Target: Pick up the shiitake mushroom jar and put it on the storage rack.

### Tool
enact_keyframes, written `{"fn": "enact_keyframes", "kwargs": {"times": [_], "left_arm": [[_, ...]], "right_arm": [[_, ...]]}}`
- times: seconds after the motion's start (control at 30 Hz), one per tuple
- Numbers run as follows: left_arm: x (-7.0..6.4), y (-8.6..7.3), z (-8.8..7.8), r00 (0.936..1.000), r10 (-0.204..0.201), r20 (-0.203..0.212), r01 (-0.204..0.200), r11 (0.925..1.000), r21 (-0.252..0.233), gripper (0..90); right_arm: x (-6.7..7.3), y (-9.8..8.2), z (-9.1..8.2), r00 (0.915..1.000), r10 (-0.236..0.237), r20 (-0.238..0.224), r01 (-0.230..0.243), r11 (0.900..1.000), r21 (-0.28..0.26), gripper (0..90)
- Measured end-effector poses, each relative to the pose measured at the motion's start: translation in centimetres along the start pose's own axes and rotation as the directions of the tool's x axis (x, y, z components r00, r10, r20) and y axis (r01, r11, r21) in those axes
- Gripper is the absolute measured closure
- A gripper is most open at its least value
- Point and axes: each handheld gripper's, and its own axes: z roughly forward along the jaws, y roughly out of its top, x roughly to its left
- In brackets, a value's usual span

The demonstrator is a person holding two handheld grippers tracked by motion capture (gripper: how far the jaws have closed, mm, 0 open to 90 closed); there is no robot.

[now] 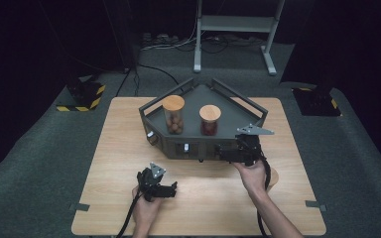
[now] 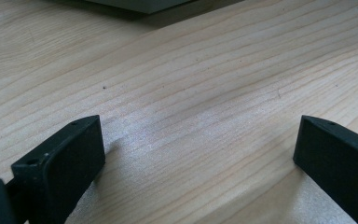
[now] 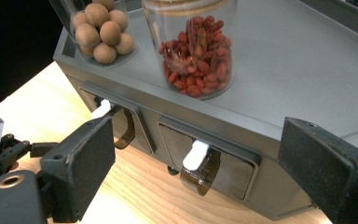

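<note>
While the right tool (image 1: 228, 151) is hanging right at the front of the grey rack (image 1: 178, 145) in the middle of the high view, nothing's actually been grabbed yet, so I'd say this is early days. Its jaws are spread wide with nothing between them, and in the right gripper view they frame the drawer front with the white handle (image 3: 195, 156) at lower centre, so that looks like the target. That drawer looks fully shut, same as the one further left (image 3: 103, 108). Up top sit two cork-lidded jars: one with red berries (image 3: 196, 51) at the upper middle, one with brown balls (image 3: 101, 31) at the upper left, both untouched.

The left tool (image 1: 164, 189) is parked low on the bench (image 1: 297, 198) in the lower left of the high view, jaws also wide apart and holding nothing, just bare wood in front of it.

Still to do, I reckon: close in on the handle, grip, pull.
</note>
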Motion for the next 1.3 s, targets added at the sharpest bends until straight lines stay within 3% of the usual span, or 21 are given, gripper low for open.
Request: {"fn": "enact_keyframes", "kwargs": {"times": [0.77, 1.03, 1.3], "left_arm": [[0.0, 0.0, 0.0, 1.0000, 0.001, -0.001, -0.001, 1.0000, 0.000, 2.0], [0.0, 0.0, 0.0, 1.0000, 0.001, -0.001, -0.001, 1.0000, 0.001, 2.0], [0.0, 0.0, 0.0, 1.0000, 0.001, -0.001, -0.001, 1.0000, 0.001, 2.0]], "right_arm": [[-1.3, -1.8, -1.3, 0.9995, -0.030, -0.010, 0.030, 1.000, 0.001, 11.0], [-1.6, -2.3, -1.8, 0.9963, -0.081, 0.029, 0.081, 0.997, 0.006, 10.8], [-2.2, -2.8, -2.1, 0.9969, -0.073, 0.030, 0.073, 0.997, 0.006, 10.2]]}}
